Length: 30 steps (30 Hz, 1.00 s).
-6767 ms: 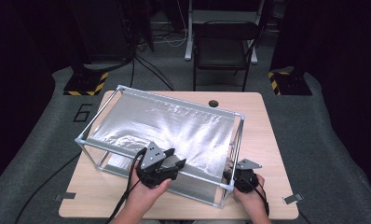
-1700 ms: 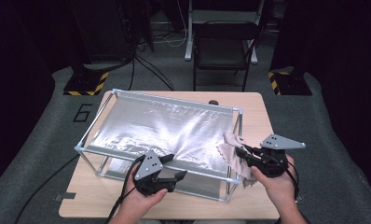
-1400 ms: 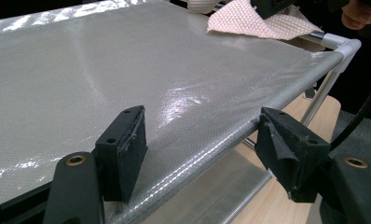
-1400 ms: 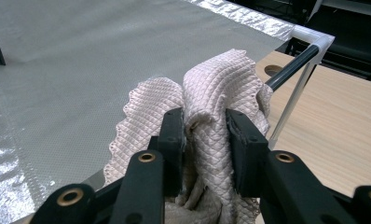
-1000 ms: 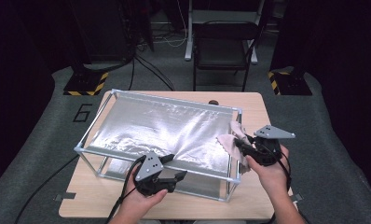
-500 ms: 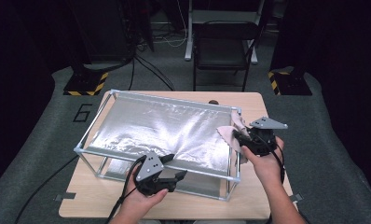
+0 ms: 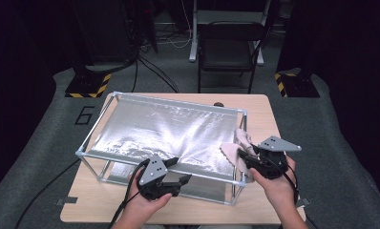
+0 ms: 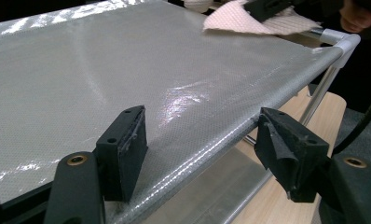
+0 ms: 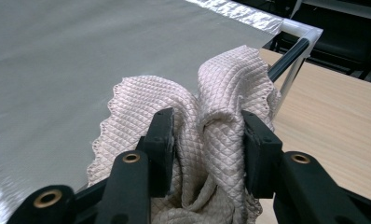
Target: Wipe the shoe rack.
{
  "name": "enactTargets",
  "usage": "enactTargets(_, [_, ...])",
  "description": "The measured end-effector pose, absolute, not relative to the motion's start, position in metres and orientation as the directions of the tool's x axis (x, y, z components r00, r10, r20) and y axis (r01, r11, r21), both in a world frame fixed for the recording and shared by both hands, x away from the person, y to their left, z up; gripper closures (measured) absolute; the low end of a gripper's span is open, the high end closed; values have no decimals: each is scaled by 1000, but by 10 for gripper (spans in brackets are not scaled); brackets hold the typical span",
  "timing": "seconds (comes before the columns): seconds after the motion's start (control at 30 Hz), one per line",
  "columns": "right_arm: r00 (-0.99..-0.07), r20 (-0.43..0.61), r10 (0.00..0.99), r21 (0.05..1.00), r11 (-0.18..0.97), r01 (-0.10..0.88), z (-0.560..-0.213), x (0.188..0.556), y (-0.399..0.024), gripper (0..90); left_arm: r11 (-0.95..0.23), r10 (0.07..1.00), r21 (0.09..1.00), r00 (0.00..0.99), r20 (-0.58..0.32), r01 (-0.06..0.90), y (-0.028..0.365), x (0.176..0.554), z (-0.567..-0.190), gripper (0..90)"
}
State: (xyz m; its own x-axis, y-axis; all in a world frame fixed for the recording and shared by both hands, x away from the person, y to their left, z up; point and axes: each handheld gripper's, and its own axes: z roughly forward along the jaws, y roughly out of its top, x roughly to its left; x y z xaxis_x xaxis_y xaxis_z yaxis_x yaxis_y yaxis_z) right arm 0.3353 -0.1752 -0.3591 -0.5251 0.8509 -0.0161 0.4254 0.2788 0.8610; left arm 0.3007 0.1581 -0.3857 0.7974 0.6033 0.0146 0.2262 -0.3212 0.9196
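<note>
High view, pink quilted cloth (image 7: 234, 151) bunched between right tool (image 7: 246, 156) pads, jaws just widening, left tool (image 7: 177, 172) agape around rack (image 7: 112, 97) edge.

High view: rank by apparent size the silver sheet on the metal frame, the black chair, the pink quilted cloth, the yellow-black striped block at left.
1. Silver sheet stretched on the metal frame, by far.
2. Black chair; it stands farther from the camera, so it looks smaller than it is.
3. Pink quilted cloth and yellow-black striped block: too close to rank.
</note>
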Motion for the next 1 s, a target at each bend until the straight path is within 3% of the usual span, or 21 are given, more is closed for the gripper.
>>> enactTargets(0.33, [-541, -20, 840, 857, 294, 424, -358, 332, -176, 596, -328, 603, 919, 797, 25, 219, 157, 301, -386, 337])
enactTargets(1.0, [-472, -76, 878, 841, 311, 443, -356, 408, -173, 631, -326, 595, 920, 803, 21, 217, 160, 301, -386, 355])
